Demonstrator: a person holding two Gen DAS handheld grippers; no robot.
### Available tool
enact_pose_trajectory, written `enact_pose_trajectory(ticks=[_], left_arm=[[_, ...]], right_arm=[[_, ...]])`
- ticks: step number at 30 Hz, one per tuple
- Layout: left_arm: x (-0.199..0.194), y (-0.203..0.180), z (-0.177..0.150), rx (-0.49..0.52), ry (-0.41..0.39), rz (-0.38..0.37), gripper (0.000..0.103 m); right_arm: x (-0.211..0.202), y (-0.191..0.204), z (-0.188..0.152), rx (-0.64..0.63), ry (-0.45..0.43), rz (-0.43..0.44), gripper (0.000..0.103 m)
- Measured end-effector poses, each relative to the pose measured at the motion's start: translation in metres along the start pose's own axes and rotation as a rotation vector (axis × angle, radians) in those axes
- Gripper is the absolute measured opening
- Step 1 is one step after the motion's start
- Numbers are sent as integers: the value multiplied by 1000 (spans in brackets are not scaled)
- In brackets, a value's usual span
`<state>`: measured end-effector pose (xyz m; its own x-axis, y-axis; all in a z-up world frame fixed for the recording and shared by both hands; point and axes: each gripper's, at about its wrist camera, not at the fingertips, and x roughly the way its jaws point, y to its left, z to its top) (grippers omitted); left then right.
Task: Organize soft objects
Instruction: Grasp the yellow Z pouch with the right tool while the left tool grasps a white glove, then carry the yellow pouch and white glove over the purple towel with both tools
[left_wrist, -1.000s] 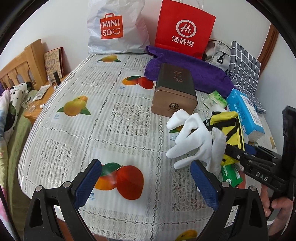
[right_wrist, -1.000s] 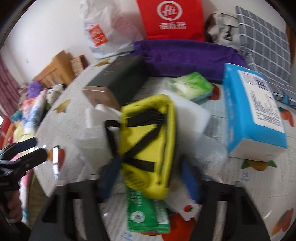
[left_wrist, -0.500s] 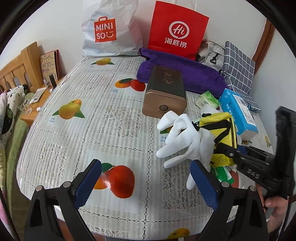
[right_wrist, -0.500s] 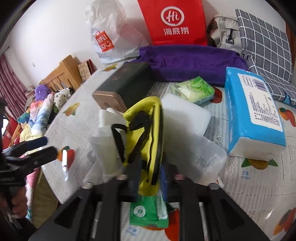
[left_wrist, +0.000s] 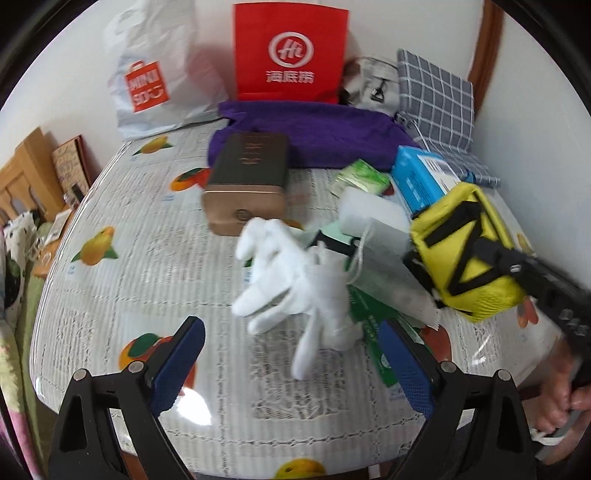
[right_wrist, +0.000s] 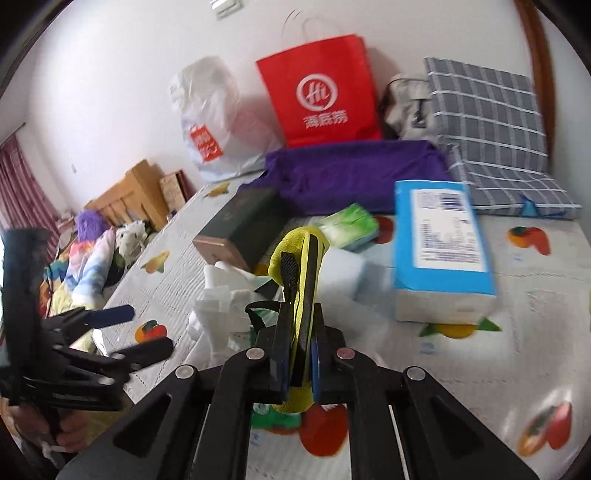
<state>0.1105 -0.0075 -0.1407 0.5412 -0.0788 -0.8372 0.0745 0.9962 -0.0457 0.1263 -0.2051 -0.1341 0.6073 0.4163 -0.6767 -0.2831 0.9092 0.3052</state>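
Glossy clear plastic sheet over the tabletop (left_wrist: 122, 280), catching glare above a lace-patterned cloth. The yellow pouch (left_wrist: 469, 254) is mesh-textured fabric with matt black webbing straps. White glove (left_wrist: 295, 280), soft matt cloth. Purple towel (left_wrist: 314, 133), fuzzy pile. Brown box (left_wrist: 247, 181), smooth with a dull metallic sheen. Red bag (left_wrist: 291, 51), smooth paper; the white bag (left_wrist: 155, 81) is crinkly plastic. Blue tissue pack (right_wrist: 439, 236), shiny film wrap. Left hand-held gripper (left_wrist: 291, 365): matt black plastic, blue rubbery pads.
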Motion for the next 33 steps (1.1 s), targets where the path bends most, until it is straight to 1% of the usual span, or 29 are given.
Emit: enact_pose_trajectory(ticks=[3,7,8,9,12,14,15,16,17,18,20,22,23,25,26,27,28,29,30,31,32,33], left_arm=[[9,-12,4,11,11,2,89],[23,-20,9,-2,25,13,73],[28,-21,11,-14,35,17,70],[32,-21,12,-24,43,19,65],[39,-23,15,-33,49,42,53],[43,-22,18,-43,53,62,38],[45,-22,18,-48,56,65,35],[45,-20,19,-50,58,65,31],[46,-19,19,-54,59,67,24],[46,-16,19,-59,59,68,21],[46,-12,20,-70,55,61,13],[43,-7,21,-84,48,48,12],[43,-6,22,-85,46,45,11],[39,-2,22,-90,38,40,11],[36,0,22,-94,33,36,11],[33,3,22,-99,27,28,11],[30,6,22,-107,23,23,11],[28,9,22,-114,21,14,11],[28,10,22,-114,21,9,11],[27,12,22,-113,24,4,11],[26,15,21,-118,24,3,11],[25,17,20,-123,22,0,11]], right_arm=[[-21,-9,-3,-7,-36,-16,9],[-39,-26,-12,-12,-50,-51,9],[-41,-32,-14,-12,-50,-59,6],[-42,-36,-17,-11,-48,-62,3],[-35,-50,-25,4,-7,-58,3],[-27,-57,-31,5,16,-65,3],[-21,-62,-34,12,28,-66,3],[-18,-67,-36,19,40,-66,4],[-13,-72,-37,32,56,-67,7],[-12,-75,-38,37,61,-67,8],[-13,-84,-40,44,43,-58,8],[-12,-94,-38,66,30,-49,8],[-10,-101,-37,80,37,-57,11],[-9,-108,-35,103,48,-81,20],[-11,-111,-35,115,48,-89,28],[-15,-115,-35,130,43,-92,41],[-21,-118,-35,143,35,-94,49],[-27,-120,-35,149,24,-98,63],[-31,-121,-35,150,15,-104,72],[-38,-121,-36,147,4,-117,75],[-41,-120,-38,143,3,-123,81],[-45,-119,-40,134,12,-128,85]])
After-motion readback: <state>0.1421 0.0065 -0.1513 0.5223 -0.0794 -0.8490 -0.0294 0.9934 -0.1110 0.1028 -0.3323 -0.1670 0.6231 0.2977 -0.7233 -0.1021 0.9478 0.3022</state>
